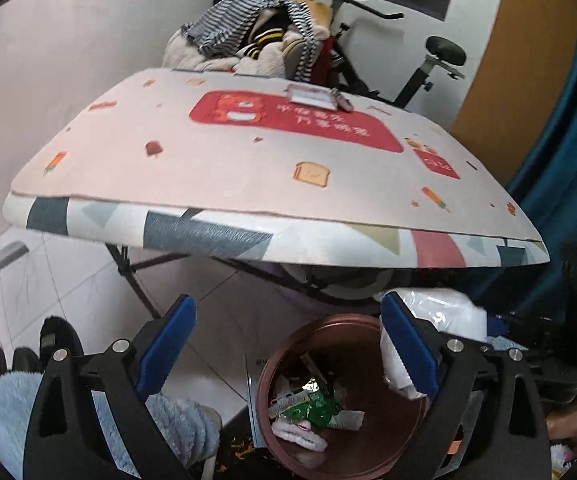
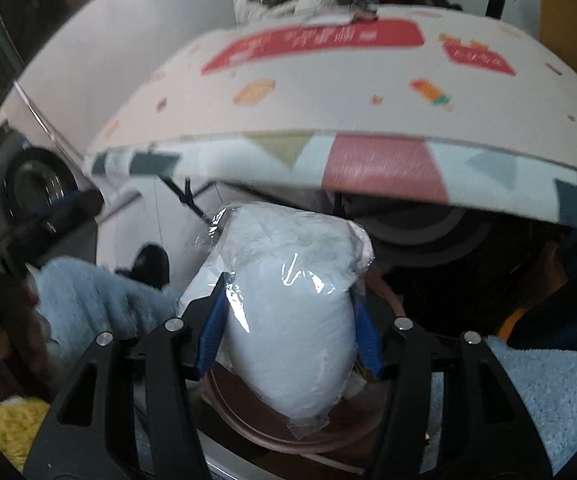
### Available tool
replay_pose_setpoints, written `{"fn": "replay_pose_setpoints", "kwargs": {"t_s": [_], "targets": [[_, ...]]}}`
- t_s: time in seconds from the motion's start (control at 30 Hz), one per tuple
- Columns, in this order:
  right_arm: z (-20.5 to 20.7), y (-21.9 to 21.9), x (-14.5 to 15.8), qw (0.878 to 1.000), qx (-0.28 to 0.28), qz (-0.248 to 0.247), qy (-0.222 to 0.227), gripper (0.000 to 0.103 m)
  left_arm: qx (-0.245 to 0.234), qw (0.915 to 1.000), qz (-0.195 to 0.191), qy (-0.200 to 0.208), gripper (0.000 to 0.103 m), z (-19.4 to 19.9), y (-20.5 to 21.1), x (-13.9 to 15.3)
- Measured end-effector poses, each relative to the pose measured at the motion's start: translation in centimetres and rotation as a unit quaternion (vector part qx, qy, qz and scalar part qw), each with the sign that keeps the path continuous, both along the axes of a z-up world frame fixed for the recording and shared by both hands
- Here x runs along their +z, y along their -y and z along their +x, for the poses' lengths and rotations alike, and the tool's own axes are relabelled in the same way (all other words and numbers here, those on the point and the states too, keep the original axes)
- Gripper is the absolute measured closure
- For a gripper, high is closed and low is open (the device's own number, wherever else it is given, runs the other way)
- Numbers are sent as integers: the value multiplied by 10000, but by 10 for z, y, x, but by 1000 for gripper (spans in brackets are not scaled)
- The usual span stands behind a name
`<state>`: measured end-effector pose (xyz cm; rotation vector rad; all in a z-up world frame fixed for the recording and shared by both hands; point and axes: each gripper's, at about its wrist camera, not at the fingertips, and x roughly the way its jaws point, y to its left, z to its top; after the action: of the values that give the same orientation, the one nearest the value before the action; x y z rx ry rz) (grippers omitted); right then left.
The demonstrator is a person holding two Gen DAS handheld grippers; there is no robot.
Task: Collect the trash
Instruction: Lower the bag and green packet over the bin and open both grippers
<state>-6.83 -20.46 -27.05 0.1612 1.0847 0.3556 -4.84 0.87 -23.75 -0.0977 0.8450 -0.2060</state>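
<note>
A brown round trash bin [image 1: 372, 436] stands on the floor below the table edge, holding green and white wrappers [image 1: 312, 410]. My left gripper [image 1: 288, 344] is open and empty, its blue fingers spread just above the bin's rim. My right gripper [image 2: 288, 320] is shut on a white tissue wad in clear plastic wrap [image 2: 288, 312], held right over the bin rim [image 2: 272, 440]. The same white bundle [image 1: 440, 320] shows at the right of the left wrist view, beside my left gripper's right finger.
A folding table with a pink printed mat [image 1: 248, 160] stands in front; a small clear case [image 1: 312, 96] lies near its far edge. Clothes [image 1: 248, 36] are piled behind it, next to an exercise bike [image 1: 428, 60]. Blue fuzzy slippers [image 1: 100, 420] are at lower left.
</note>
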Motion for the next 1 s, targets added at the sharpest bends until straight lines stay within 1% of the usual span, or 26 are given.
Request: {"fn": "replay_pose_setpoints", "kwargs": {"t_s": [0.03,0.17,0.33,0.37,0.47,0.5,0.53,0.57,0.7,0.83,1.0], "targets": [[2,-1,-4,9999,-2,-44,-107,46,32,10000,-9,-28,11,0,-2,-1],[0,0,-11,9997,-83,-12,-228,45,84,9999,-27,-116,11,2,-5,-6],[-4,2,-19,9995,-109,19,-284,44,67,9998,-45,-185,11,4,-4,-10],[-3,1,-19,9995,-88,26,-302,42,59,9998,-49,-189,11,4,-4,-10],[3,-1,-20,9994,-45,23,-341,32,46,9998,-48,-191,11,4,-4,-10],[3,-1,-19,9994,-40,32,-330,25,48,9998,-48,-193,11,3,-4,-11],[2,-1,-19,9995,-52,33,-297,20,53,9998,-49,-199,11,4,-4,-11],[2,-2,-18,9996,-76,12,-264,10,61,9998,-47,-203,11,4,-3,-11],[3,-2,-20,9994,-107,1,-315,6,76,9997,-16,-232,11,4,-3,-13],[4,0,-21,9990,-161,0,-407,6,49,9997,13,-249,11,4,-1,-16],[3,5,-20,9989,-319,39,-338,6,68,9995,72,-296,11,6,-1,-21]]}}
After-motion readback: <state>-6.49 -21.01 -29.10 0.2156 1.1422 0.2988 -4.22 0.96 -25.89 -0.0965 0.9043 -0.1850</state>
